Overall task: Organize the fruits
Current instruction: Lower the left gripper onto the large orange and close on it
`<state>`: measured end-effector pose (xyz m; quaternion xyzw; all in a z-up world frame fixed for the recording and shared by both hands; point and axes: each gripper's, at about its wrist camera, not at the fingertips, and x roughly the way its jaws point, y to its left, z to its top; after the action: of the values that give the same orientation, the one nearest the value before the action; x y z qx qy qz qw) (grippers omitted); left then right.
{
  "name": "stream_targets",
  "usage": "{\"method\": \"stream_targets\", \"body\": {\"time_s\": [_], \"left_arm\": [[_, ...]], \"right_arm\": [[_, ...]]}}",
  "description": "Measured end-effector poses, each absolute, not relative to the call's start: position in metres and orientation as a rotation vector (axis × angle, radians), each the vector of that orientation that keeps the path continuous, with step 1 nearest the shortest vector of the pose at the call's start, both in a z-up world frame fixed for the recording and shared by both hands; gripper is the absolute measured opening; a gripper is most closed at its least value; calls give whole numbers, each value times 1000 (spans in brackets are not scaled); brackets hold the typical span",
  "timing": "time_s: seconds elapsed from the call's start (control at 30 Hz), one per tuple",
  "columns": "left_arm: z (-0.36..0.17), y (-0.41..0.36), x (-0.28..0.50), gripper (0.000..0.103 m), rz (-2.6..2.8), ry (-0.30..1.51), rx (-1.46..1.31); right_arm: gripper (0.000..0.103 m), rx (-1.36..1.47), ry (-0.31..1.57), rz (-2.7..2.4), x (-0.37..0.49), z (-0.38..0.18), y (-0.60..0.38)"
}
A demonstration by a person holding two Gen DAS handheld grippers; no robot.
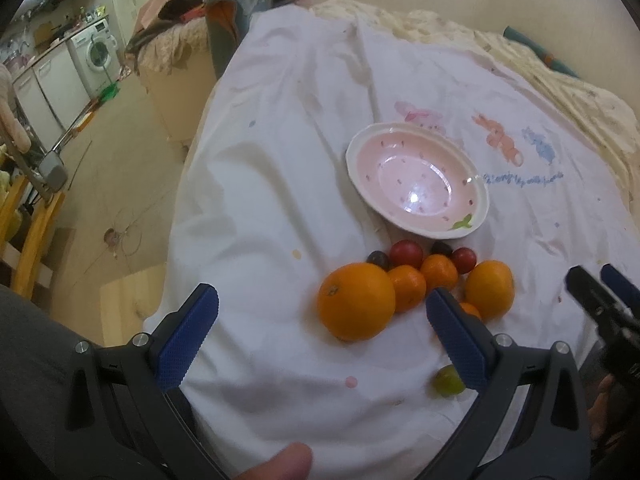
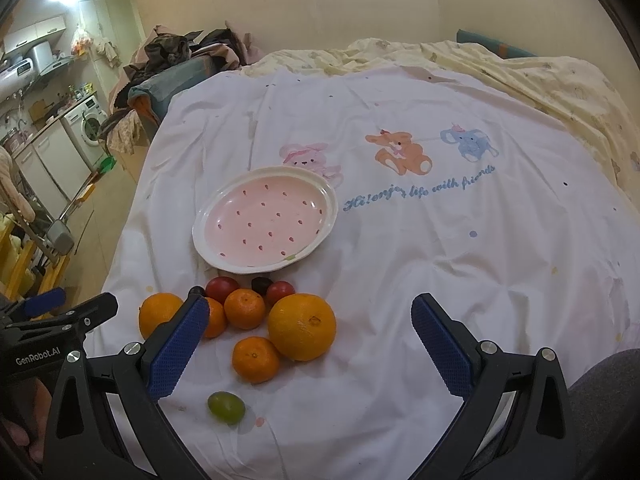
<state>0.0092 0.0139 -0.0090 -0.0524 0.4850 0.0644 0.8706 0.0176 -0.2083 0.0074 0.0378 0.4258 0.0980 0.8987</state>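
Left gripper (image 1: pixel 322 322) and right gripper (image 2: pixel 310 338), lower frame: both spread, empty. Plate (image 2: pixel 208 216) bare, centre. I judge nothing sorted; next, grasp an orange (image 1: pixel 356 300).

A pink dish (image 2: pixel 265 224) with a white scalloped rim sits empty on the sheet. Just near of it cluster two oranges (image 2: pixel 301 327), three mandarins (image 2: pixel 244 308), red and dark small fruits (image 2: pixel 221 287); one green grape (image 2: pixel 226 407) lies nearest, apart.
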Motion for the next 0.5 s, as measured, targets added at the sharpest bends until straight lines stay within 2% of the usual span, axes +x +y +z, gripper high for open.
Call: {"method": "stream_targets", "body": {"time_s": [0.27,0.4,0.47,0.5], "left_arm": [[-55,15,40,101,126,1275,-144],[-74,11,48,93,96,1347,-200],[-80,8,51,80,93,1359,-207],[-82,7,52,79,81,1367,-220]], "right_arm": [[103,167,931,166,23,1,-229],[103,190,942,160,24,0,-232],[103,195,947,161,24,-1,-233],[103,196,948,162,25,-1,-233]]}}
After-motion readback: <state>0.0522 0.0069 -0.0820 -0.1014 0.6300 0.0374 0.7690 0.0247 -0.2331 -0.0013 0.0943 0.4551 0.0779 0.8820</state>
